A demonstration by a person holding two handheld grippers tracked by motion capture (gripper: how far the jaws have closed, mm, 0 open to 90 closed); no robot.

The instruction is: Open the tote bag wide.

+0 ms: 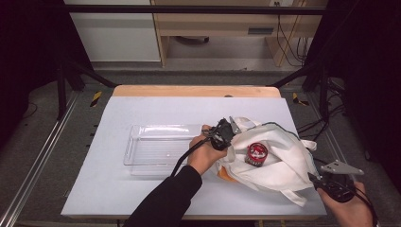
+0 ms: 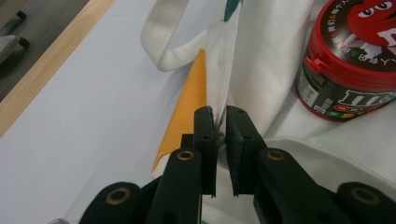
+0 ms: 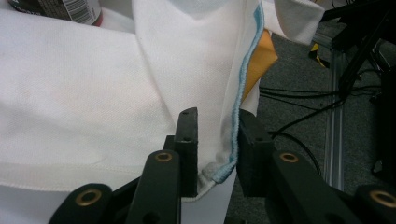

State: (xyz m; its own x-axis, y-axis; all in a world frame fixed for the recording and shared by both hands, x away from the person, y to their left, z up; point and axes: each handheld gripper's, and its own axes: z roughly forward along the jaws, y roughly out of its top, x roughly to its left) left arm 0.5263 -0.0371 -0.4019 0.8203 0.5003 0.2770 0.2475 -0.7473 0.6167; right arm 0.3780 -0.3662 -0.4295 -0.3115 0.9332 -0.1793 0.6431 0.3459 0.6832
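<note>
A white cloth bag (image 1: 274,156) lies at the desk's (image 1: 142,198) near right, a red-lidded jar (image 1: 257,153) on it — my left gripper (image 2: 220,122) pinches its left edge, my right gripper (image 3: 215,128) has the blue-trimmed right edge between jaws not quite closed.

A clear rectangular plastic tray (image 1: 142,151) lies on the pale blue-grey table cover (image 1: 142,113), left of centre. A light wooden table edge (image 1: 196,91) runs along the far side. Black cables (image 1: 288,42) hang beyond it.
</note>
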